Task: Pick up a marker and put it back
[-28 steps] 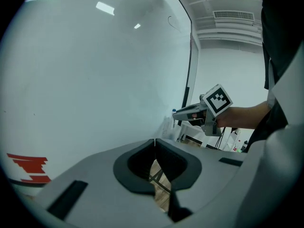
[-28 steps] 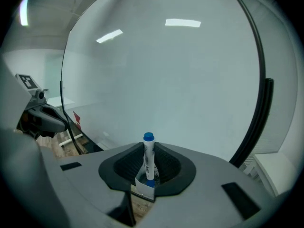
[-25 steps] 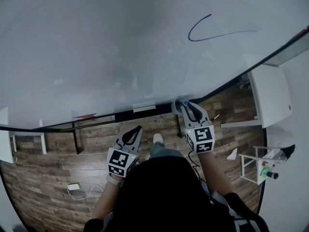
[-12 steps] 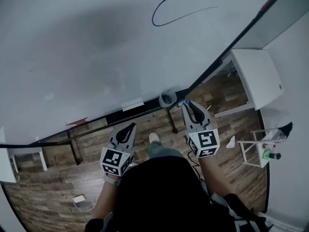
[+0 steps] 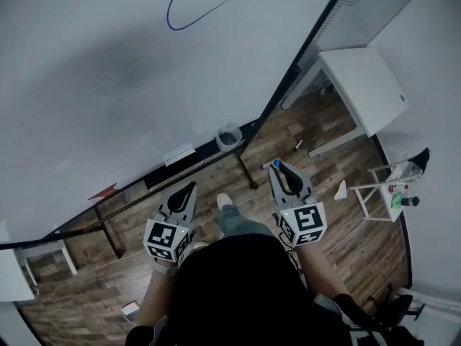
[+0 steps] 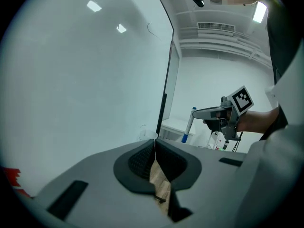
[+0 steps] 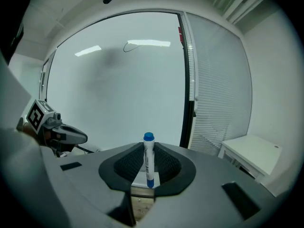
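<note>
Blue-capped white marker (image 7: 148, 163), grey right tool (image 5: 279, 173)

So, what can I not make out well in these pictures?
Print on the marker: right gripper view, too small to read.
Marker body: head view, the right tool covers all but its blue cap.
Inside of the cup by the whiteboard: head view, too small.
Items on the white stand: head view, too small.

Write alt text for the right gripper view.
The right tongs grip a blue-capped marker upright between their pads. Beyond stands a whiteboard bearing one curved line, with the left tongs at left and a white table at right.
</note>
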The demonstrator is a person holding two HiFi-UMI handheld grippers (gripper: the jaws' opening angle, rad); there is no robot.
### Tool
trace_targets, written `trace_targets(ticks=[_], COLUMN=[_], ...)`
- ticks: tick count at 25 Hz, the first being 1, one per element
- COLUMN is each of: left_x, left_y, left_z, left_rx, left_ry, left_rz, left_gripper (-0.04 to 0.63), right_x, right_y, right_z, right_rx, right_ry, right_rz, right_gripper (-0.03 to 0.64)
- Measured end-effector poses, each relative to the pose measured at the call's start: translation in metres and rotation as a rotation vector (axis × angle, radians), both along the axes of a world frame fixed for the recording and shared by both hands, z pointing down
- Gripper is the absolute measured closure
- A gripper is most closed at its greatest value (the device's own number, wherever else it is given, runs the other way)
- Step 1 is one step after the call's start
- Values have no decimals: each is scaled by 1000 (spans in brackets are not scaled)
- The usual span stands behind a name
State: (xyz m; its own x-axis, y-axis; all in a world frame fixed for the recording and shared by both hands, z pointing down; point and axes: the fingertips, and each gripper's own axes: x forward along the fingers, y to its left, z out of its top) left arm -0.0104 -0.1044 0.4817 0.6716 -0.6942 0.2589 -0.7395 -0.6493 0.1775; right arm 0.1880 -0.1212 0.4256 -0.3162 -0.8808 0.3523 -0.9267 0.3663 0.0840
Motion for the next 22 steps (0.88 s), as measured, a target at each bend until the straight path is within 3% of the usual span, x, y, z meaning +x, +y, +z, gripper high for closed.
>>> trace_targets(ticks=[12,22], left_x=[30,25], left_y=[15,19], left_z=[6,8], left_rx=[-8,-14], left_ry=[-38,-59], left_rz=[127,117], left_gripper=[574,574], right_x=[14,15], right_y=[42,45], right_z=[30,36], right_rx=[-65,-81], right_ry=[-19,-26], right_rz=[61,62], right_gripper=[523,523])
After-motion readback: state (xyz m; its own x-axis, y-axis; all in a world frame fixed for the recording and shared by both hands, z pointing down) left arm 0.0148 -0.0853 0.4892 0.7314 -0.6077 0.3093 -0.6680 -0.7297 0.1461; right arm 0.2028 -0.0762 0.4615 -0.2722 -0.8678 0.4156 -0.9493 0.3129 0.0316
